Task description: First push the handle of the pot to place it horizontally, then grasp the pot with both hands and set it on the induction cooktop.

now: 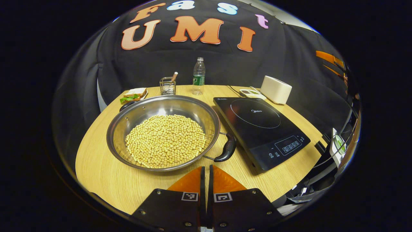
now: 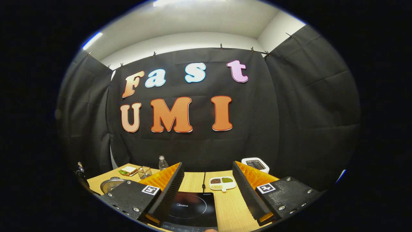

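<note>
Pot [image 1: 164, 132] just ahead of closed left gripper [image 1: 206, 174], right gripper [image 2: 206, 190] spread above cooktop [image 2: 193, 209]

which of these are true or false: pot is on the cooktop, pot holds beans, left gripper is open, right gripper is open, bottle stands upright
The pot is on the cooktop: false, it sits on the table beside it.
The pot holds beans: true.
The left gripper is open: false, its fingers are closed together.
The right gripper is open: true.
The bottle stands upright: true.
</note>
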`<state>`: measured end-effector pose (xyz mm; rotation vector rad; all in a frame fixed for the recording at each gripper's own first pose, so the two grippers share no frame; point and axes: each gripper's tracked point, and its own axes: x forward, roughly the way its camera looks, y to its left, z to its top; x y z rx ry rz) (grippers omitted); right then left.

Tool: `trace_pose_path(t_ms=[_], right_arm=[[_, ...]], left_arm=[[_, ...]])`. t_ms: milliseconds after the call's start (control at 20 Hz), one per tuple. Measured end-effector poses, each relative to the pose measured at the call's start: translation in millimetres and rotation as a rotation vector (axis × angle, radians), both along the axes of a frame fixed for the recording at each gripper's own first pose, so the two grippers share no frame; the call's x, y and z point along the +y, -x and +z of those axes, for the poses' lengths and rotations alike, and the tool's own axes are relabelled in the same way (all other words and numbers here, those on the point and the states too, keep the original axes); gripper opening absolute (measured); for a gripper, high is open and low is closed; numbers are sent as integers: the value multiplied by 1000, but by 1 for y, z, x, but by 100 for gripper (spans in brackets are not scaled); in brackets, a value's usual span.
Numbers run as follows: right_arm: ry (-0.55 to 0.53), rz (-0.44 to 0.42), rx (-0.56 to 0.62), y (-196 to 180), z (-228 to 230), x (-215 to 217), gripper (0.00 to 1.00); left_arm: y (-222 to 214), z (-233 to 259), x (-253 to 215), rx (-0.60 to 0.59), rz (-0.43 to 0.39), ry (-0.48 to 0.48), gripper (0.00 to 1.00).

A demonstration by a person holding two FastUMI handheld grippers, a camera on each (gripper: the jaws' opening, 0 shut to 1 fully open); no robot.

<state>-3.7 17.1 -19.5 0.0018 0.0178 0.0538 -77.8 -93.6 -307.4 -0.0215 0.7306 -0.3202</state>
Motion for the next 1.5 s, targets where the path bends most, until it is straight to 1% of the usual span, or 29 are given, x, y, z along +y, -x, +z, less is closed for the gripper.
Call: trace_pose_path(t_ms=[150, 200, 250, 450, 500, 550, 600, 700, 850, 900, 950, 1000, 1050, 1100, 1250, 1500], right_arm=[[1, 1, 12, -3, -6, -1, 94], [0, 2, 15, -4, -7, 0, 99], [-1, 4, 19, -6, -9, -1, 94], [6, -15, 24, -11, -14, -7, 94], [5, -15, 26, -12, -14, -9, 99], [2, -14, 28, -12, -15, -9, 99], [-1, -15, 27, -13, -15, -10, 94], [-5, -22, 23, -15, -15, -14, 94], [-5, -37, 20, -15, -17, -22, 94], [-5, -40, 21, -15, -18, -24, 99], [-5, -43, 22, -15, -19, -27, 99], [-6, -46, 23, -15, -20, -29, 94], [-5, -50, 21, -15, -19, -31, 99], [-3, -55, 20, -15, -20, -34, 94], [2, -75, 13, -16, -20, -43, 94], [-2, -89, 20, -17, -26, -52, 94]], left_arm=[[-5, -9, 1, 16, 9, -7, 2], [-7, -9, 1, 20, 11, -8, 2], [-8, -11, -1, 23, 13, -9, 2], [-14, -11, -3, 25, 20, -13, 2], [-16, -9, -3, 20, 20, -20, 2], [-18, -11, -4, 22, 17, -28, 2], [-18, -12, -6, 23, 15, -34, 2], [-22, -11, -8, 20, 15, -44, 2], [-27, -13, -14, 26, 16, -36, 2], [-28, -12, -17, 29, 15, -30, 2], [-30, -13, -19, 31, 13, -23, 1], [-32, -13, -22, 34, 12, -15, 2], [-33, -13, -24, 36, 12, -8, 2], [-36, -12, -26, 38, 11, -3, 2], [-43, -16, -33, 46, 8, 8, 1], [-55, -20, -43, 53, 34, 24, 2]])
